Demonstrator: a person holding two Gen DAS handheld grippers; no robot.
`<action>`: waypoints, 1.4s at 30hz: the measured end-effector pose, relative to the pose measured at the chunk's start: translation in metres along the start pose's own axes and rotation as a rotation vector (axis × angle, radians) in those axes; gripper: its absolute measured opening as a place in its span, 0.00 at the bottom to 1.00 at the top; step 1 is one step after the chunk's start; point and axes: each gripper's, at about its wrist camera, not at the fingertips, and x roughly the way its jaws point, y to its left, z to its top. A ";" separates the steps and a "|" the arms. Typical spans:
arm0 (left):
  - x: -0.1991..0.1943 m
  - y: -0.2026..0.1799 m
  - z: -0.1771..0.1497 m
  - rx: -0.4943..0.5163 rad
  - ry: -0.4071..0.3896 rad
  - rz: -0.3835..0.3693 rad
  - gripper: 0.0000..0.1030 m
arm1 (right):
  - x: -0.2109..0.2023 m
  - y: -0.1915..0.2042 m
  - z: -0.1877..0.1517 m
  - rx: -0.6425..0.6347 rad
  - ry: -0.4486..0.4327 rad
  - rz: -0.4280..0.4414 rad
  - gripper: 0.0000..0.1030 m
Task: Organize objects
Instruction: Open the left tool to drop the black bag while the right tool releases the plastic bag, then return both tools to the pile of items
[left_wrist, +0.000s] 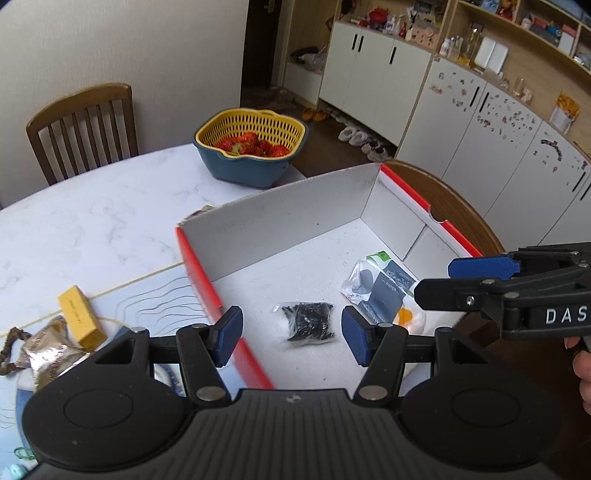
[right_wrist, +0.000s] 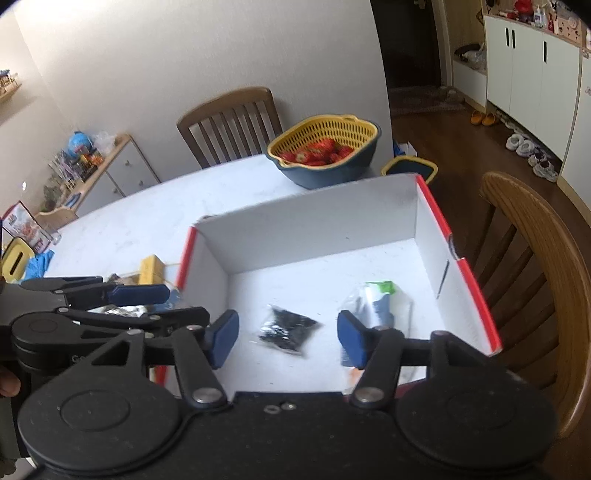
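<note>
From the left wrist we see things the right wrist misses: a wall of white cabinets (left_wrist: 480, 122) with open shelves above, and, on the near left of the table (left_wrist: 92, 225), a yellow block (left_wrist: 82, 317), a crumpled foil packet (left_wrist: 48, 354) and a brown braided cord (left_wrist: 11, 347). From the right wrist we see instead a low sideboard (right_wrist: 107, 173) with toys at the far left, a yellow-rimmed bin (right_wrist: 410, 168) on the floor beyond the table, and the whole back of the wooden chair (right_wrist: 535, 266) at the right. Both views show the red-edged white box (left_wrist: 295, 218) standing open on the table; in it lie two things, a small clear bag of black bits (left_wrist: 306, 321) near the middle and a clear packet of paper goods (left_wrist: 384, 291) to its right, apart from each other. Far behind the box we find a yellow strainer basket set in a blue bowl (left_wrist: 255, 147), holding strawberries (left_wrist: 255, 144). Our left gripper (left_wrist: 291, 334) hangs above the box's near left wall with its jaws moderately wide and nothing between the pads. Our right gripper (right_wrist: 288, 338) hangs over the box's near edge, jaws likewise parted and holding nothing, the bag of black bits showing on the floor of the box between them and the paper packet partly behind its right finger.
</note>
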 end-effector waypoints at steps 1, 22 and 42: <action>-0.005 0.002 -0.002 0.005 -0.007 -0.003 0.57 | -0.003 0.004 -0.002 0.001 -0.013 -0.003 0.59; -0.103 0.069 -0.049 0.056 -0.154 0.006 0.79 | -0.036 0.104 -0.047 0.026 -0.188 -0.003 0.95; -0.145 0.164 -0.097 -0.075 -0.236 0.081 0.89 | -0.027 0.171 -0.082 -0.017 -0.268 -0.062 0.99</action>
